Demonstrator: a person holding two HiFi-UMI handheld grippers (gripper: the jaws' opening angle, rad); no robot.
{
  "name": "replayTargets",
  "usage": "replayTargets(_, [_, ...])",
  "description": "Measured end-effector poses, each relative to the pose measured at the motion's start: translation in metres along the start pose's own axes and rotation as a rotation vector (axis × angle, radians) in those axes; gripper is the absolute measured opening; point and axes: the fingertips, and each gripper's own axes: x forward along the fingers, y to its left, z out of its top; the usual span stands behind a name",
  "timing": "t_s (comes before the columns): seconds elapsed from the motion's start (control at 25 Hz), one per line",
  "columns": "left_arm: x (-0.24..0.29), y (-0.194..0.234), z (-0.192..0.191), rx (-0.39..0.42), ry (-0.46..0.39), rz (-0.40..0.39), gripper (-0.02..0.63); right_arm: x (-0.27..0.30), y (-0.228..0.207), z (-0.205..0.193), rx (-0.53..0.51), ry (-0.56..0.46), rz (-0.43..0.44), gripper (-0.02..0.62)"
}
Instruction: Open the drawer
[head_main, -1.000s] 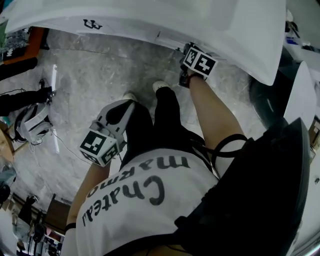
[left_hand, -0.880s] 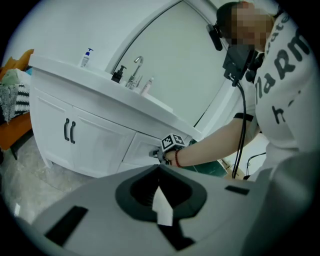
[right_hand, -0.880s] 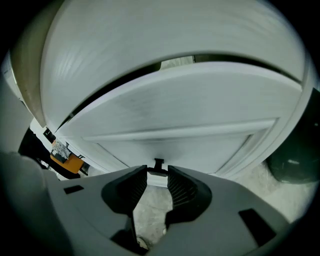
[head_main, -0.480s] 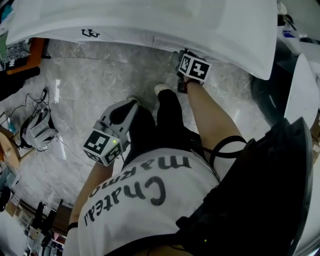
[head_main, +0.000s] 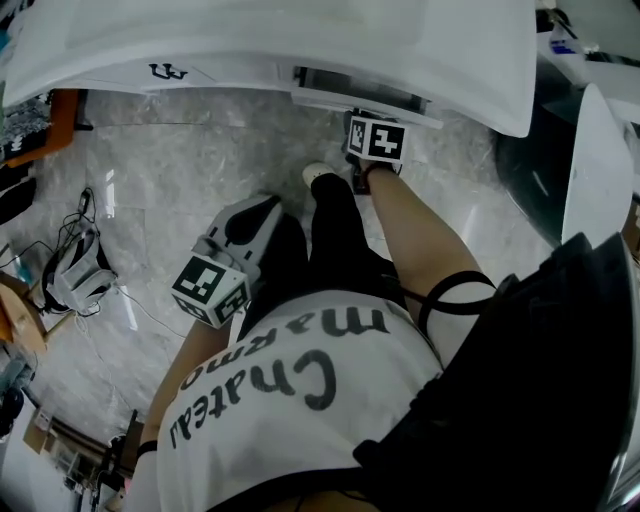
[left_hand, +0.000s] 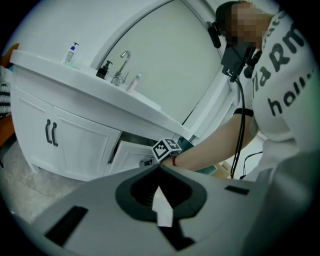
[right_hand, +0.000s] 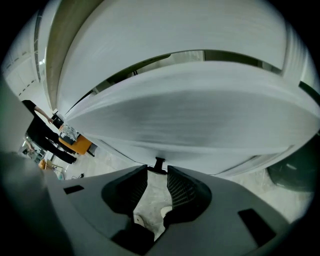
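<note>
At 12 o'clock, right hand-held gripper (right_hand: 158, 172), jaws just been closing, tip-pinches the drawer handle (right_hand: 159, 163), could slip off mid-pull; left hand-held gripper (left_hand: 156, 170) closed, empty.

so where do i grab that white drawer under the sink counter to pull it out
Grip the small black pull handle on the white curved drawer front, coming straight at the front with a jaw on each side. It stands off the smooth face on a thin post, the only part offering purchase. The right hand-held gripper is clamped on it this way.
</note>
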Motion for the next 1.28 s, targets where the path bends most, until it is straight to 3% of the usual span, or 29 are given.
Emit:
replayTargets(0.44, [-0.008,0.000,-0.004,0.034,0.045,-0.040,0.008,-0.006,0.006,-0.021,0.053,0.041,0.016,0.133])
replayTargets(0.76, [-0.008,-0.005,-0.006,0.065,0.069,-0.072,0.008,-0.010,0.010,-0.034,-0.002,0.073,0.039,0.130])
replayTargets(0.92, [-0.006,-0.010,-0.009,0.086,0.095,-0.097,0.008,-0.012,0.011,-0.038,0.020,0.089,0.062,0.132])
replayTargets(1.28, [-0.005,-0.013,-0.013,0.112,0.137,-0.144,0.008,-0.012,0.012,-0.040,-0.003,0.108,0.038,0.129])
